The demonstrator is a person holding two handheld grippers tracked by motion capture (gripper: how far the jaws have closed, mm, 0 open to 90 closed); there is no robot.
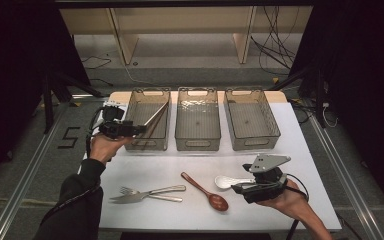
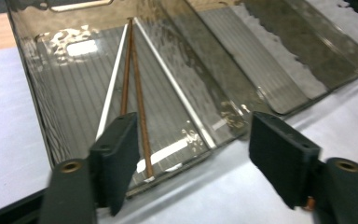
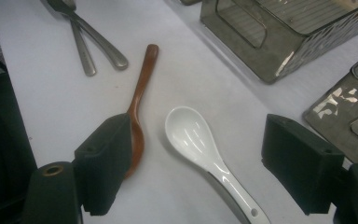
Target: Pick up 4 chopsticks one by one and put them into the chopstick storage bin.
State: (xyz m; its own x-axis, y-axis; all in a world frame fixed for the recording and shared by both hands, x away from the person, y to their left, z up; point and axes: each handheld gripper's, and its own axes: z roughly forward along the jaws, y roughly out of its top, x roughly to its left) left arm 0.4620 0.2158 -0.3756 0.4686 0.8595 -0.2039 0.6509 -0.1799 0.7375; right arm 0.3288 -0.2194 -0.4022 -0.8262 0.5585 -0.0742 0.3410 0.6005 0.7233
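Note:
A pair of brown chopsticks lies slanted inside the left clear bin, one end propped against its far wall. In the left gripper view the chopsticks run away from my left gripper, whose jaws stand open at the bin's near edge with nothing gripped. In the high view the left gripper hovers at that bin's near left corner. My right gripper is open low over the table, with a white ceramic spoon lying between its jaws, untouched. A brown wooden spoon lies beside it.
Two more clear bins, the middle and the right, stand in a row behind. Metal cutlery, a fork among it, lies near the table's front left. The white table ends close behind the bins.

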